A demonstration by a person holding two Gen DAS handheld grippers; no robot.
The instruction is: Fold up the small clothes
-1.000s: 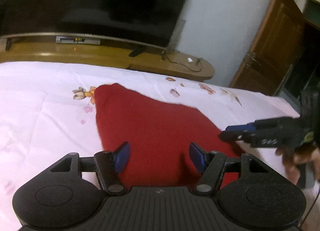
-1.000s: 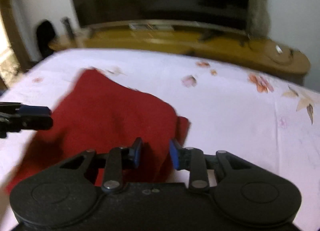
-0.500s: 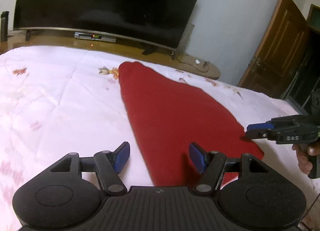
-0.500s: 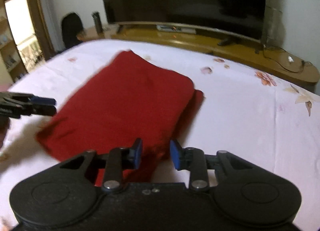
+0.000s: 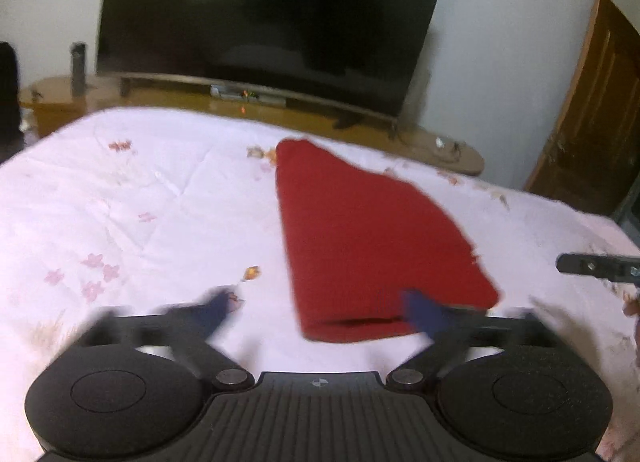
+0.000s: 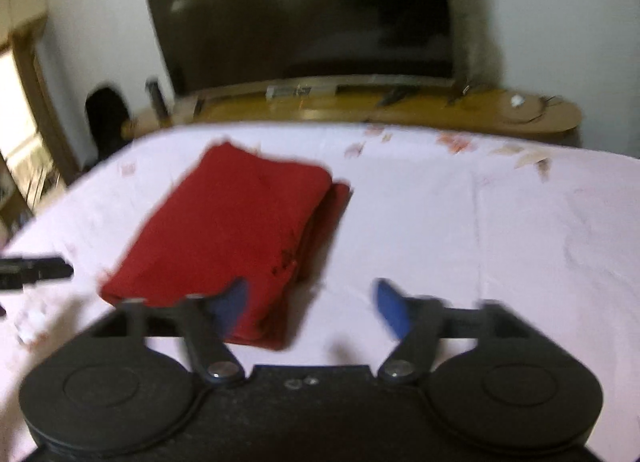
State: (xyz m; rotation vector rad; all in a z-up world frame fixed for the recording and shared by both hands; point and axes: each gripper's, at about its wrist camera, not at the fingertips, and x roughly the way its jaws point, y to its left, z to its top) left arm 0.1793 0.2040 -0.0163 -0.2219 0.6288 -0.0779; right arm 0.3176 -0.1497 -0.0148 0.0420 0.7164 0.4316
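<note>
A red garment (image 5: pixel 368 238) lies folded into a thick rectangle on the pink floral bedspread (image 5: pixel 140 197); it also shows in the right wrist view (image 6: pixel 232 229). My left gripper (image 5: pixel 324 314) is open wide and empty, raised above the garment's near edge. My right gripper (image 6: pixel 310 306) is open and empty, above the garment's near right corner. The right gripper's tip shows at the right edge of the left wrist view (image 5: pixel 596 266). The left gripper's tip shows at the left edge of the right wrist view (image 6: pixel 32 270).
A large dark TV (image 5: pixel 264 17) stands on a low wooden stand (image 5: pixel 280 117) past the bed's far edge. A wooden door (image 5: pixel 592 109) is at the right. A dark cylinder (image 5: pixel 78 67) stands on the stand's left end.
Both grippers have pulled back and up from the garment and opened wider. The garment stays folded on the bed. Both views are blurred by motion.
</note>
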